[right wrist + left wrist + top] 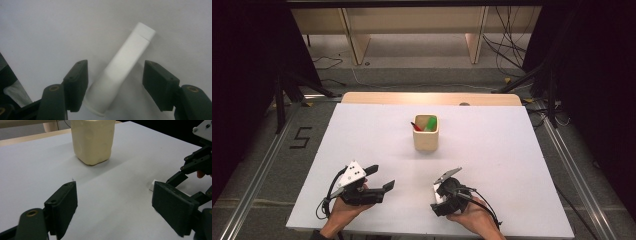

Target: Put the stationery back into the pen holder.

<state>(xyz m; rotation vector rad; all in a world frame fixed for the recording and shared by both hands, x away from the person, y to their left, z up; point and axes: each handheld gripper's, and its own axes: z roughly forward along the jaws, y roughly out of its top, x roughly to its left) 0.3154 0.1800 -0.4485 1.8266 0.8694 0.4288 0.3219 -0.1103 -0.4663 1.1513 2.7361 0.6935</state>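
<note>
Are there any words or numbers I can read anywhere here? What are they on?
"5" – made of black tape on the grey floor, left of the table.
No words show on the cup, the white tube or the grippers.

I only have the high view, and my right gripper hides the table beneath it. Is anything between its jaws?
Observer: Yes. A white tube lies flat on the table between the jaws of the right gripper.
Operator: Is it gripped?
Observer: Not yet. The jaws stand open on either side of it, and bare table shows between the tube and one pad.
Operator: Which way does it point?
Observer: Its narrow capped end points away from the gripper, and its flared end lies nearest the camera.
</note>
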